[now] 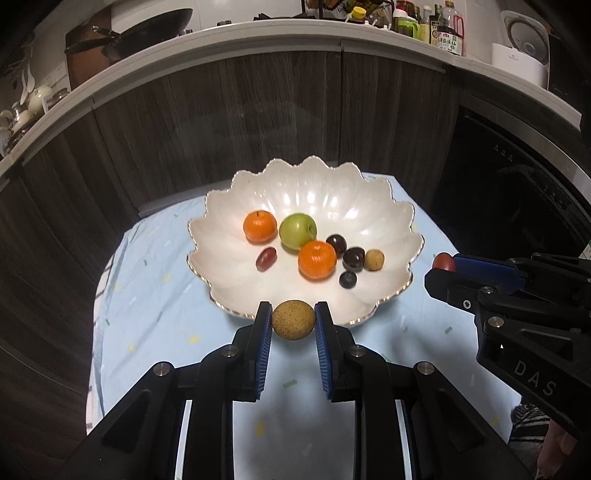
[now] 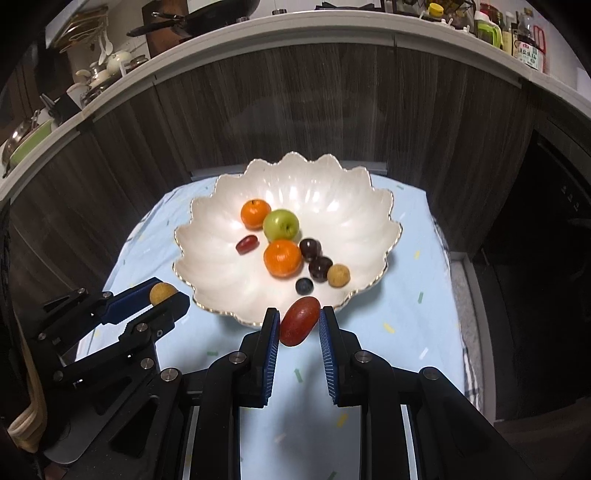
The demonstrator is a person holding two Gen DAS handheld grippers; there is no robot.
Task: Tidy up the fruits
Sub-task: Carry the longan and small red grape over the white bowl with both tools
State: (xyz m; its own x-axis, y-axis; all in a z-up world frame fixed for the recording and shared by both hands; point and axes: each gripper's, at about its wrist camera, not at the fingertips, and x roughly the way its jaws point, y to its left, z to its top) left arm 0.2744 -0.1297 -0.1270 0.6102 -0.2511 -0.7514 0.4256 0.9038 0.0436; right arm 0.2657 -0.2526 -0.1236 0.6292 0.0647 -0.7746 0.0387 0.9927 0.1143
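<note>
Holding: I carry one fruit in each gripper above the blue tablecloth [image 1: 155, 295], both short of the bowl's near rim.
Bowl: the white scalloped bowl [image 1: 325, 192] sits mid-cloth as the collecting place, I judge; it already holds two oranges, a green apple [image 1: 297, 231], a red grape [image 1: 266, 258], dark round fruits and a tan one.
Left gripper: my left gripper [image 1: 293, 320] is clamped on a tan, rough-skinned round fruit [image 1: 293, 319], blue pads pressing it from either side at the very fingertips.
Right gripper: my right gripper [image 2: 298, 319] pinches a red oval fruit [image 2: 299, 320], which lies tilted between the pads.
Why held so: both point down toward the bowl, a pose that suits dropping the fruit in, by my reading.
Left to do: two fruits not yet in the bowl.
Writing: "DAS" shows on the right gripper's black body in the left view; the bottle [image 1: 448, 33] on the counter bears a red-and-white label too small to read.
</note>
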